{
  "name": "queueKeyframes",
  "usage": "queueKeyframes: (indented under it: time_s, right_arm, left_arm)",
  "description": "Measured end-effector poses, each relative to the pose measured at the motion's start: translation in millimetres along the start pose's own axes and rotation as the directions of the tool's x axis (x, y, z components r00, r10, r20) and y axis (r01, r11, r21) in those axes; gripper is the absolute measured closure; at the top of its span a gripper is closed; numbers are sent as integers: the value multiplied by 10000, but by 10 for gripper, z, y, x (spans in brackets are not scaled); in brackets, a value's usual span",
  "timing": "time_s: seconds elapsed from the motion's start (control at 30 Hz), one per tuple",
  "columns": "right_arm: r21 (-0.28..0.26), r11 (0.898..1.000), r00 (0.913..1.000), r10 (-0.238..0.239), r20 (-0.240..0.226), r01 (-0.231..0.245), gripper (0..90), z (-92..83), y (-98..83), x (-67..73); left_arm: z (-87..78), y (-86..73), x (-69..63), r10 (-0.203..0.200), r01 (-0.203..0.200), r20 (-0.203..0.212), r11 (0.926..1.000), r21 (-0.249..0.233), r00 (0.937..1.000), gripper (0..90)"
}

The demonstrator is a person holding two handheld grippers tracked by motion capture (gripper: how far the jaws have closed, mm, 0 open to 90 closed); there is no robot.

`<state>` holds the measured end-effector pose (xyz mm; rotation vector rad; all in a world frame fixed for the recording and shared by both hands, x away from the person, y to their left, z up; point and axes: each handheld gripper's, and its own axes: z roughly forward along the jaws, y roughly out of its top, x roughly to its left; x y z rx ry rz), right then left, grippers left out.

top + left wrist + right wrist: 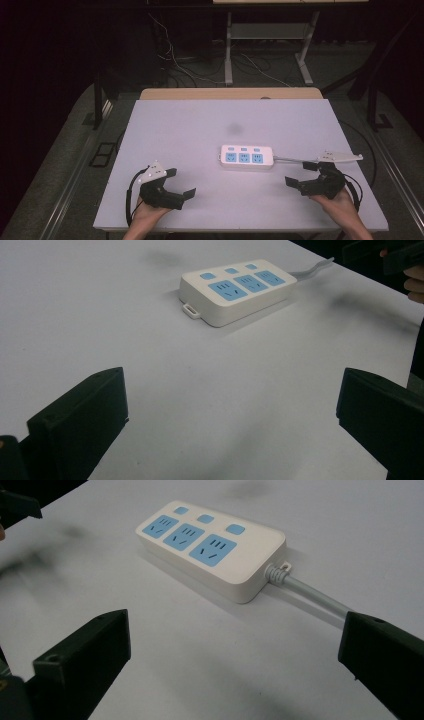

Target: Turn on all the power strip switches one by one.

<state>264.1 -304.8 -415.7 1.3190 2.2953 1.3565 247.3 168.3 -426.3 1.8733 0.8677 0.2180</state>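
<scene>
Power strip: the white power strip [247, 157] lies flat a little right of the frame's centre in the high view, its three blue sockets and three small switches facing up, nothing plugged in.
Cable: its grey cable [289, 160] runs off the strip's right end toward the right edge of the frame; in my right gripper view the cable [310, 594] passes just in front of one jaw.
Right gripper: my right gripper [300, 184] sits at lower right, jaws spread wide, holding nothing, near the strip's cable end but apart from it.
Left gripper: my left gripper [181, 183] sits at lower left, jaws spread wide and empty, farther from the strip.
Table: the white table top [190, 125] is bare around the strip, with one faint dark smudge above it.
Containers: I see no box, tray or bin on the table, so nothing is held in one.
Risk: if I close on the strip's smooth rounded body from one end, I judge it could slide or pivot on the slick top; catching the cable with my right jaw could drag the strip askew.
</scene>
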Motion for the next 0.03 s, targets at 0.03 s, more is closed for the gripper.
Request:
queueKeyframes:
  time_s: [0.03]
  right_arm:
    - [-16, 10000, 10000, 2, 11, -2, 5, -4, -10, 4]
  left_arm:
    - [-1, 1, -1, 11, -11, -5, 10000, 17, 10000, 0]
